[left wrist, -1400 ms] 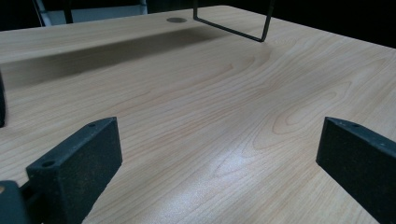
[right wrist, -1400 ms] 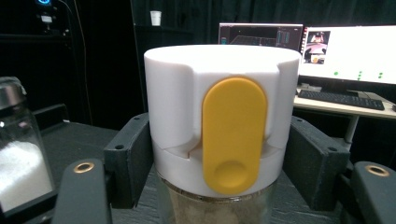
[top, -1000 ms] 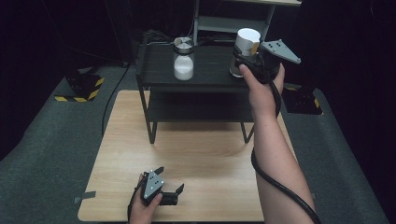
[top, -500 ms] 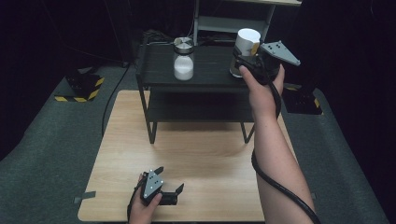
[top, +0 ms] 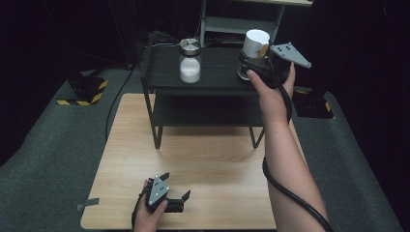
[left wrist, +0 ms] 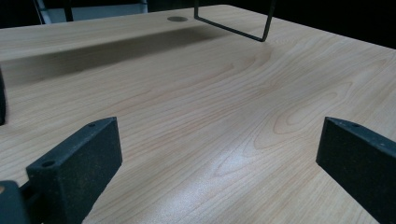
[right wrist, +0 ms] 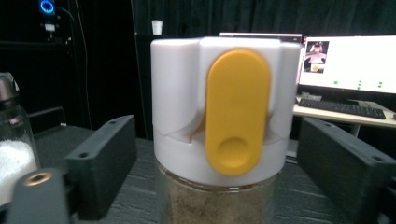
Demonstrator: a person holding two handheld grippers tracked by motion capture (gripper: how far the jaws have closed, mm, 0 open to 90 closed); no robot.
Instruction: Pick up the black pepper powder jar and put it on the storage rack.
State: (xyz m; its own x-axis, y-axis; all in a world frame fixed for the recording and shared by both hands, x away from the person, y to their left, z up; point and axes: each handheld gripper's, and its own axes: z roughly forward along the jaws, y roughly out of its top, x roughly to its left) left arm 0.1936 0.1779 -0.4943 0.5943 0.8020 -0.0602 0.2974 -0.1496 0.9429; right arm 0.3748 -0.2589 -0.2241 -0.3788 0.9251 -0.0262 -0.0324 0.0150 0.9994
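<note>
Near edge of the wooden table: the left gripper is resting low over the bare wood, jaws spread wide, gripping nothing, likely parked out of the way. Moving farther back, the black shelf is carrying a glass jar of white grains on the left. On the far right of the shelf, the right gripper is flanking the white-lidded jar; its jaws have just been opening, pads now standing clear of the lid's sides, so the jar looks set down and released.
</note>
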